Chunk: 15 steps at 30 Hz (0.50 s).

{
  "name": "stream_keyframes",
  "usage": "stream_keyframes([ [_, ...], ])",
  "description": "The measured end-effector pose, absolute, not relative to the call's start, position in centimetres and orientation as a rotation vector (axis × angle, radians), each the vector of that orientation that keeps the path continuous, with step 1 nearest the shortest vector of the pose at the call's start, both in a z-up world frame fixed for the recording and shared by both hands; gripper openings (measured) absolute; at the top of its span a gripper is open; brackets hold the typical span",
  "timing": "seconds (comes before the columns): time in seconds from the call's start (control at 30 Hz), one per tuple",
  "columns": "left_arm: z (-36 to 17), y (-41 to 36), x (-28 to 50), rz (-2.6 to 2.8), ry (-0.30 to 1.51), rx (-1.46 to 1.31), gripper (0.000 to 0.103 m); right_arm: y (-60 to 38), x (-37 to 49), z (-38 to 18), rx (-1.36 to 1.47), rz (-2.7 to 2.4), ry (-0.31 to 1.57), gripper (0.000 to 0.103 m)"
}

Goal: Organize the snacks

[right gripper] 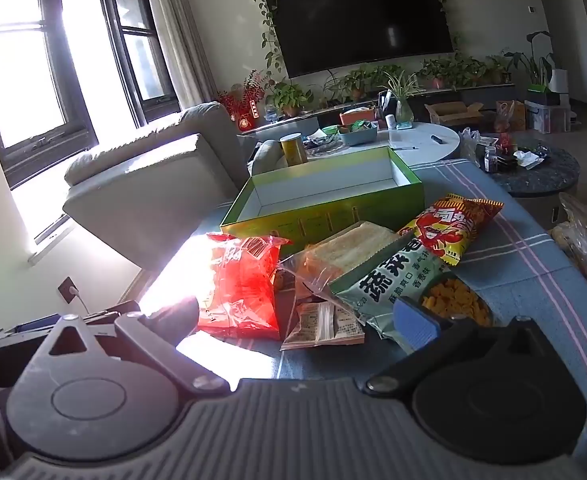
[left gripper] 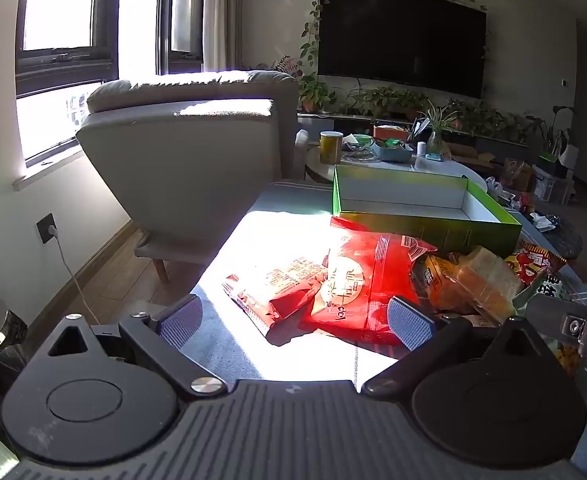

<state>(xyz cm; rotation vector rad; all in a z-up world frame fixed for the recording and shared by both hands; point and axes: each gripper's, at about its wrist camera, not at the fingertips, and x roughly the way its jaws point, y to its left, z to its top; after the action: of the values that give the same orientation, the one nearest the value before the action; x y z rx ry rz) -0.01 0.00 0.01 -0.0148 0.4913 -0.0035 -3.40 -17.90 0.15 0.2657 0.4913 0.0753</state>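
Spread wide at the bottom of the left wrist view, the left tool (left gripper: pixel 295 322) holds nothing; its blue pads frame a sunlit patch of the table (left gripper: pixel 229 344). Between and just beyond its fingers, at frame centre, lie a dark red packet (left gripper: pixel 273 288) and a bright red packet (left gripper: pixel 365 284) overlapping it on the right. Right of those sits a clear-wrapped sandwich (left gripper: pixel 481 280).

In the right wrist view the right tool (right gripper: pixel 297 318) is likewise spread and empty at the lower frame. Its right pad rests just beside a green snack bag (right gripper: pixel 389 284) with an orange snack window. A small beige sachet (right gripper: pixel 325 324) lies between the fingers, and a yellow crayfish bag (right gripper: pixel 449 224) sits further up, right of centre. An open green box (right gripper: pixel 321 216) stands behind the pile, mid-frame, its white inside bare.
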Motion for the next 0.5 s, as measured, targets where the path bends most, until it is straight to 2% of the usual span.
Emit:
stream_keyframes([
  [0.5,-0.5,-0.4,0.0,-0.025,0.502,-0.009,0.098,-17.7,-3.5,-0.2,0.267,0.083,0.489,0.084],
])
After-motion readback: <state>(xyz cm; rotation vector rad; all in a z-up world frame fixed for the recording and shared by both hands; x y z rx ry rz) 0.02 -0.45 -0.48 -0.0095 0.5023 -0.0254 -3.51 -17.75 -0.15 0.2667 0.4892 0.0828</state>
